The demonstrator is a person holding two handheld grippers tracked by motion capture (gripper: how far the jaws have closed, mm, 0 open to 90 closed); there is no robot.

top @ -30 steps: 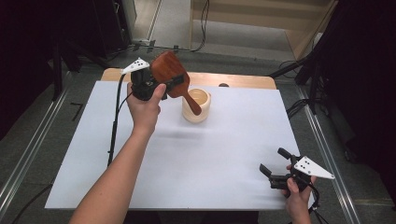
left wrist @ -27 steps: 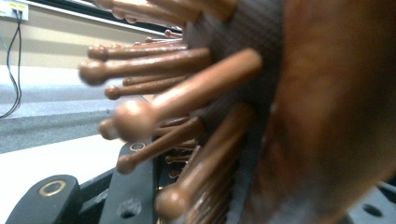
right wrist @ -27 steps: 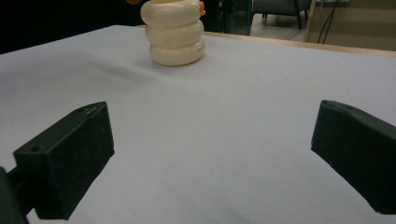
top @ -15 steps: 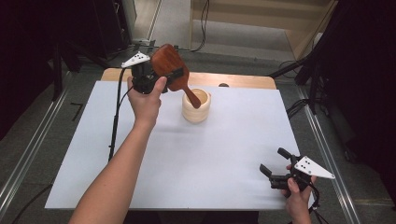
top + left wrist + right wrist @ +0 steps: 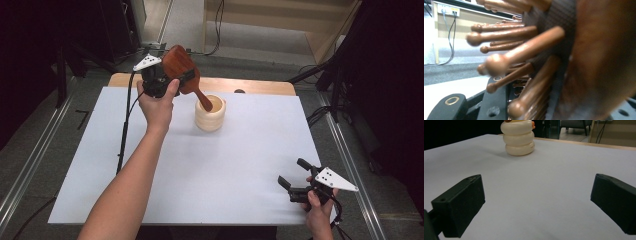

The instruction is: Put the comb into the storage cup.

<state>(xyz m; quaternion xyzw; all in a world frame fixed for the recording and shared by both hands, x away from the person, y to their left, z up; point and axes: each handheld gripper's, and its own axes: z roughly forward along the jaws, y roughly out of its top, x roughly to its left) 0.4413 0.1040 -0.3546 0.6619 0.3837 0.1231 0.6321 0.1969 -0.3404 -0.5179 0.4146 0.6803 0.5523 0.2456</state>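
Left hand-held gripper clamps hairbrush over cup

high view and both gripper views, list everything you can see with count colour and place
hairbrush: one, reddish-brown wood with wooden pins, held tilted at the far left, handle tip dipping into the holder
holder: one, cream, ribbed, upright on the mat's far middle
mat: one, white, covering the tabletop
table: one, light wood, edge showing at the far side
left gripper: one, black, fingers shut on the hairbrush head
right gripper: one, black, fingers open, low over the near right corner
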